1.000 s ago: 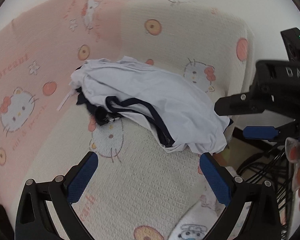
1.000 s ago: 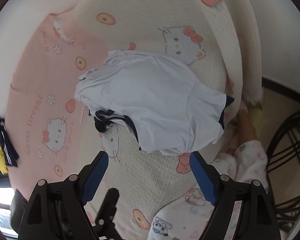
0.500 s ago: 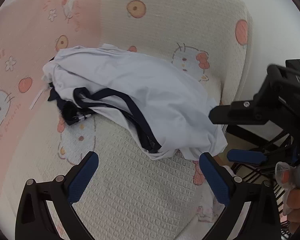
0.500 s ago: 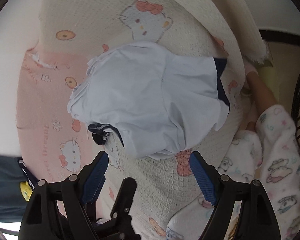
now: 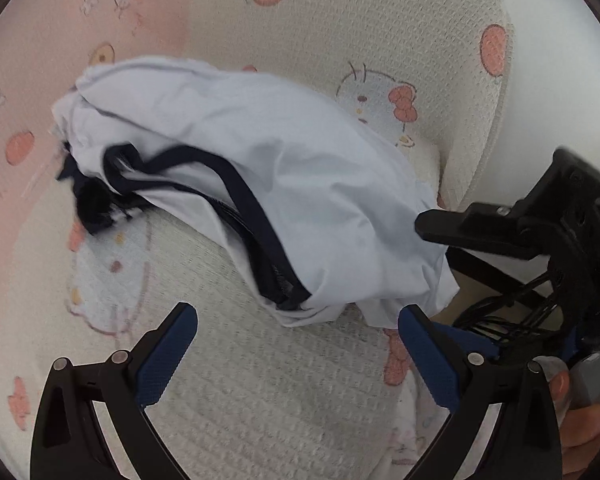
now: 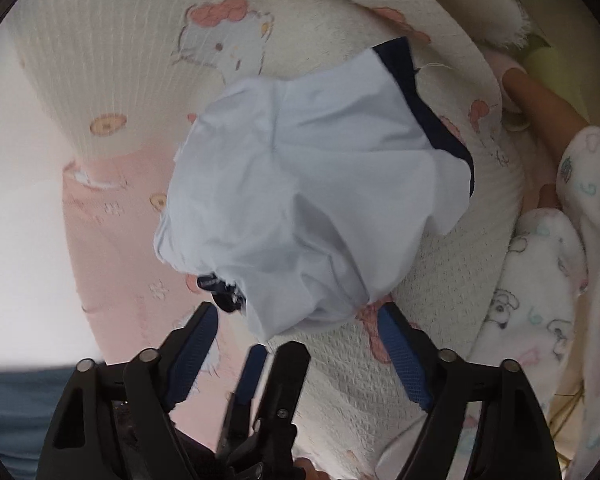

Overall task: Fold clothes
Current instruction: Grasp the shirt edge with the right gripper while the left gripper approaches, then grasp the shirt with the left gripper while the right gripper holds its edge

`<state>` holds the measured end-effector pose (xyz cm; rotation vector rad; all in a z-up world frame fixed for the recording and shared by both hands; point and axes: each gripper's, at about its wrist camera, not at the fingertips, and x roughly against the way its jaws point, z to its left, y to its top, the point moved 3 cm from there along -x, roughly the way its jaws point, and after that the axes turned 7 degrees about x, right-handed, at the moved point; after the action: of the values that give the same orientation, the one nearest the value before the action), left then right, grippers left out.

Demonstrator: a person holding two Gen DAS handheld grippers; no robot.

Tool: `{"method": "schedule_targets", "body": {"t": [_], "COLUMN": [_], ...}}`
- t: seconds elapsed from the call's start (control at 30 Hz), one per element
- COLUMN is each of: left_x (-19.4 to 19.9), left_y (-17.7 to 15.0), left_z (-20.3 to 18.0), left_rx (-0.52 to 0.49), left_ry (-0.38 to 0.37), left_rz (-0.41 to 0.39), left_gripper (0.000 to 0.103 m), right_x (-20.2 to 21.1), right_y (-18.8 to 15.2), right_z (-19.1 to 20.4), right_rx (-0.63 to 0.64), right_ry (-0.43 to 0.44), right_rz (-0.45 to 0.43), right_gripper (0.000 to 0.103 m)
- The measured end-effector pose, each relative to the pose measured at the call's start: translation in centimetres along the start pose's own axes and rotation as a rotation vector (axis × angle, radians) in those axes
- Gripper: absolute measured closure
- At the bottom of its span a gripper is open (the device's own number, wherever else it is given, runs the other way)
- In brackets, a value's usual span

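shirt (image 5: 284, 184) crumpled on blanket (image 5: 260, 380) | left gripper (image 5: 298, 336) jaws apart, empty, just short of hem | right gripper (image 6: 296, 334) closing, shirt edge between pads, unpinched

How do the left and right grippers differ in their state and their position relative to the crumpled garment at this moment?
The left gripper has its jaws spread wide, while the right gripper is closing its jaws. The left gripper sits just short of the white garment's navy-trimmed hem; the right gripper has the garment's bunched lower edge reaching between its fingers. Both have blue pads, point down at the garment on the cartoon-print blanket, and grip nothing yet.
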<state>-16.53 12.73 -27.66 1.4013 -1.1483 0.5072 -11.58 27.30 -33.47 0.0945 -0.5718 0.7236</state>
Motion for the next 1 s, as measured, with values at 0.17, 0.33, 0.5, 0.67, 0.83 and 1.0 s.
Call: {"method": "schedule_targets", "body": {"t": [0.17,0.33,0.5,0.67,0.83,1.0], "left_x": [-1.2,-1.6,-1.6,-1.5,-1.8,-1.9], "left_y": [0.4,0.6,0.6,0.6,0.7,1.0], "left_z": [0.3,1.2,1.8,4.2,5.7,4.7], "left_rx": [0.131,0.284,0.349,0.550,0.674,0.674], "left_ry": [-0.127,-0.198,-0.248,-0.404,-0.498,-0.479], "left_rz": [0.047,0.035,0.020,0.010,0.022,0.019], "left_gripper": [0.001,0.001,0.001,0.000,0.000,0.000], "right_x": [-0.6,-1.2,-1.8,-2.4,-3.2,-4.7], "right_y": [0.6,0.6,0.7,1.2,1.8,2.1], "right_z": [-0.4,-1.7,-3.6,-2.7,-1.9,-2.9], "right_rx": [-0.029,-0.101,-0.191,-0.128,-0.056,-0.086], "right_ry": [0.089,0.244,0.406,0.377,0.284,0.267], "right_rz": [-0.058,-0.130,-0.180,-0.183,-0.203,-0.235], "right_gripper": [0.033,0.034,0.035,0.036,0.070,0.102]}}
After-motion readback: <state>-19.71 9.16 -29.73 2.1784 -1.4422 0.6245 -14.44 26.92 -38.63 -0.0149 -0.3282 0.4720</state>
